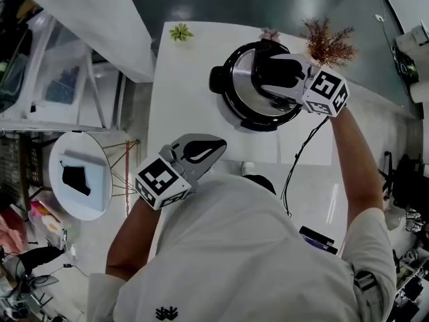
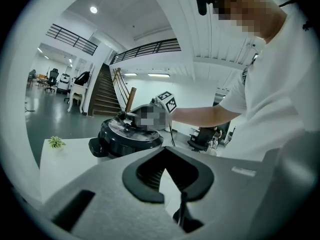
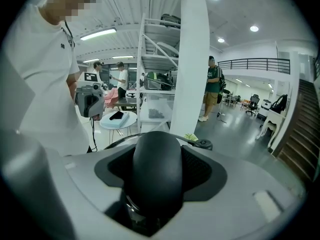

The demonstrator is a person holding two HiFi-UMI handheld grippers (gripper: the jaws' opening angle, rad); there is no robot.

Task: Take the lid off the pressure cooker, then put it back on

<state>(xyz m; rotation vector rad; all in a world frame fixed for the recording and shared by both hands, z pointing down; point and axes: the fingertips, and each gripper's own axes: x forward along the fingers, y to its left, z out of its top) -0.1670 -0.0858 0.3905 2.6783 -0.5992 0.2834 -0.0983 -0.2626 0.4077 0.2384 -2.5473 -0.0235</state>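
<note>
No word, brand or number can be read anywhere. The only signs are black-and-white square patterns. One set stands on the left marker cube [image 1: 161,182], which belongs to the left gripper [image 1: 213,146]. Another set stands on the right marker cube [image 1: 326,92] of the right gripper [image 1: 263,76]. They carry no letters. The person's white shirt [image 1: 255,260] has a small dark emblem [image 1: 166,312] low on the back, and no letters show in it. A pale label strip [image 2: 245,170] on the left gripper's body is too blurred to read.
</note>
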